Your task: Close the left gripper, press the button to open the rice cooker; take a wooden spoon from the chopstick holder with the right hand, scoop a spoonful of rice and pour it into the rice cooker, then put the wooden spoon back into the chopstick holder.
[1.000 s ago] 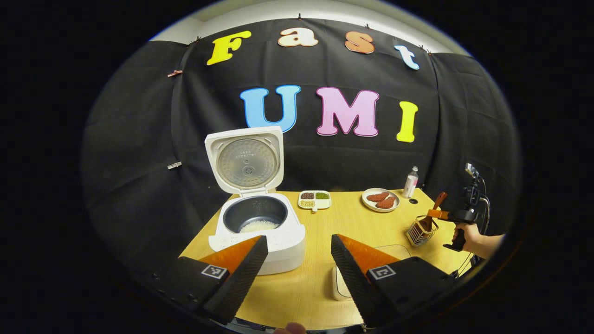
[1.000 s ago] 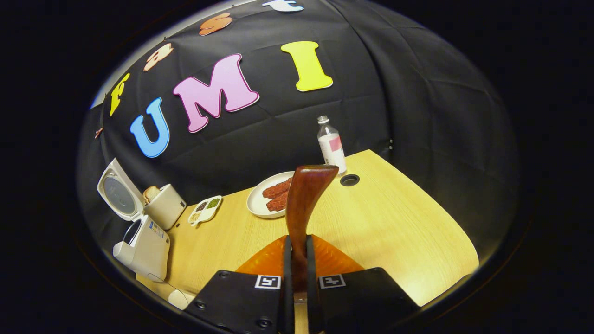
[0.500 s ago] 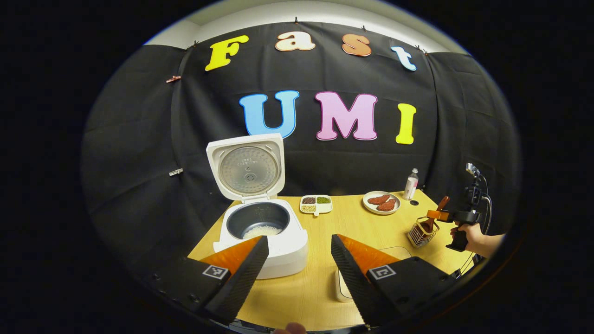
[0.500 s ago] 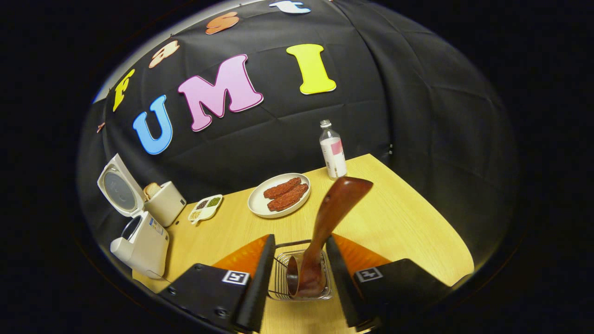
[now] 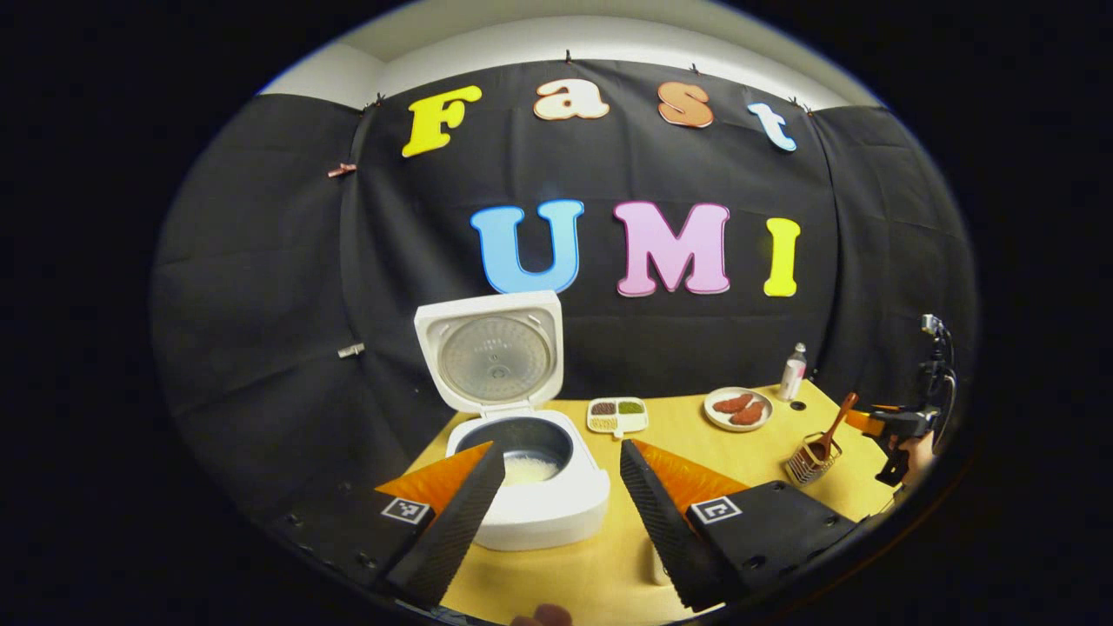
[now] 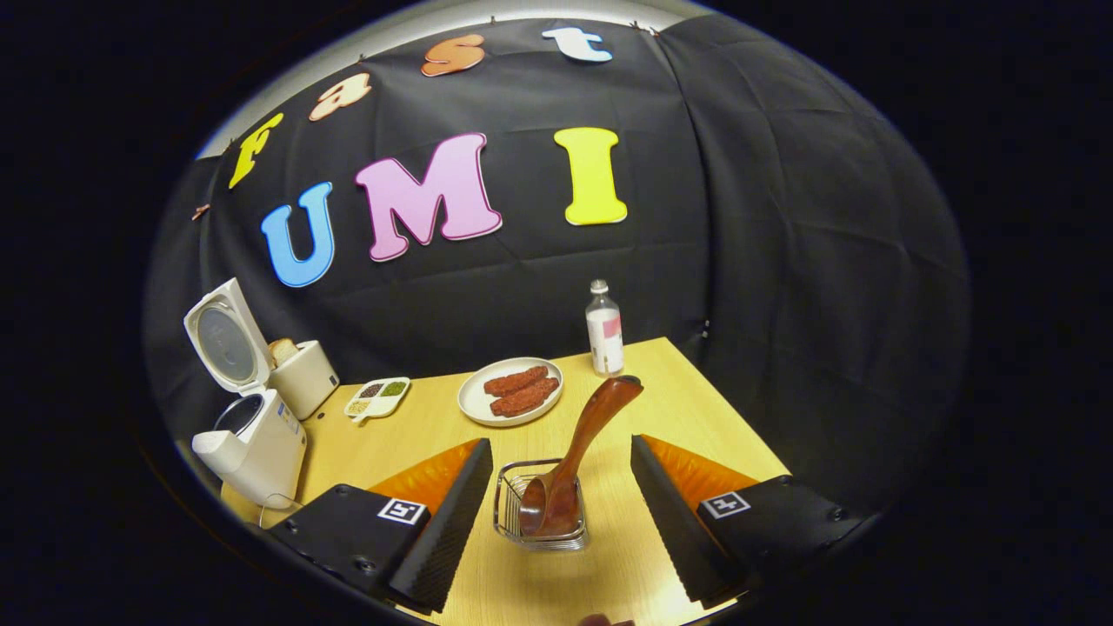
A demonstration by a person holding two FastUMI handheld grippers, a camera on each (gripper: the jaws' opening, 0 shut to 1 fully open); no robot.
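Wood, dark and glossy: the wooden spoon (image 6: 569, 465) stands bowl-down in the wire chopstick holder (image 6: 539, 509), its handle leaning up and away toward the far edge of the tabletop (image 6: 435, 430). I judge it has been set there to finish the job, since the holder keeps it propped and easy to reach. The right gripper (image 6: 561, 513) hangs just above and behind the holder with its fingers spread wide on either side, touching neither spoon nor wire and gripping nothing. From the left gripper view the same holder (image 5: 809, 456) sits near the right end of the tabletop, with the right gripper (image 5: 874, 422) close beside it in a person's hand (image 5: 913, 448).

The rice cooker (image 5: 530, 487) stands at the left end with its lid tipped fully back, so the pot is open to the room, and a pale heap of rice (image 5: 529, 469) lies in the bottom. The left gripper (image 5: 556, 509) hovers in front of it, also wide open and empty. Further back are a divided dish (image 5: 616, 415) of grains, a plate (image 6: 511, 392) with two reddish pieces of food, and a small bottle (image 6: 604, 329) by the wall.

The bottle carries a pink label and the cooker's front has small print, but both are too small to read.
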